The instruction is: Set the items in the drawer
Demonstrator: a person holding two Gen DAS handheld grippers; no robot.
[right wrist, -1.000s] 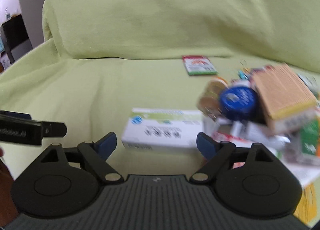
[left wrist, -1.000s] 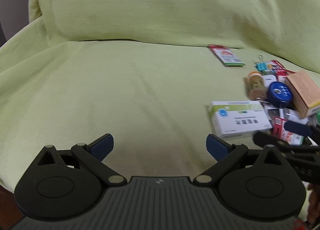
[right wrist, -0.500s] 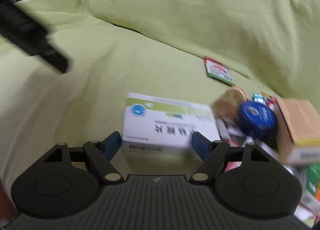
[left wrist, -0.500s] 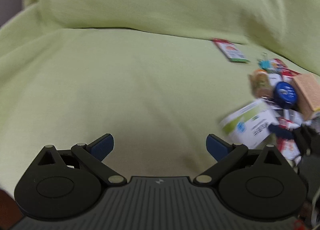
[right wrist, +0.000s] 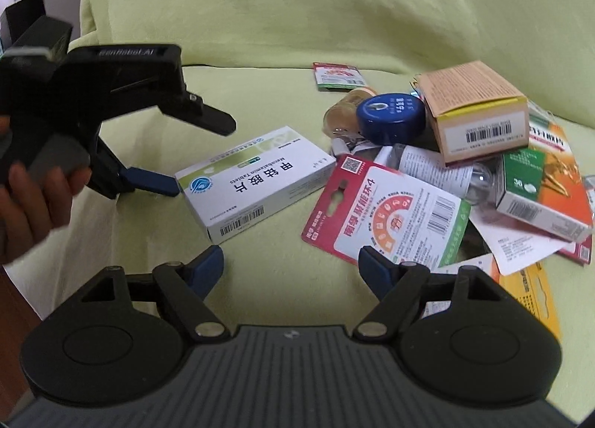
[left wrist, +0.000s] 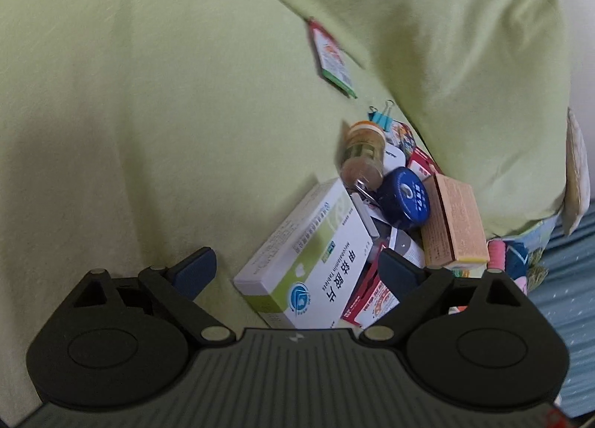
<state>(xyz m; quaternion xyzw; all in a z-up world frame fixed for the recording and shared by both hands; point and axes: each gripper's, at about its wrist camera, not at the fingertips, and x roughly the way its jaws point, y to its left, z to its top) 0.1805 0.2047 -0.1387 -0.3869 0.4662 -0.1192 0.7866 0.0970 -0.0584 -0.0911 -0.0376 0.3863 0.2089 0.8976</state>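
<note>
A white and green medicine box (right wrist: 256, 182) lies flat on the yellow-green sofa cover (right wrist: 260, 19), at the left edge of a pile of items. My left gripper (right wrist: 197, 154) is open at the box's left end, one blue pad low beside it and the other finger above. In the left wrist view the box (left wrist: 312, 260) sits between the spread fingers of the left gripper (left wrist: 297, 266). My right gripper (right wrist: 290, 264) is open and empty, just short of the box and a red card (right wrist: 386, 216). No drawer is in view.
The pile holds a blue tin (right wrist: 390, 117), a brown carton (right wrist: 472, 108), a small jar (left wrist: 362, 153), a green and orange box (right wrist: 546, 190) and paper leaflets. A red-green sachet (right wrist: 336, 76) lies apart behind. A hand (right wrist: 29, 197) holds the left gripper. Bare cover stretches left.
The left gripper swung right and rolled, bringing the medicine box between its fingers. The right gripper backed off from the box, which now lies turned at an angle.
</note>
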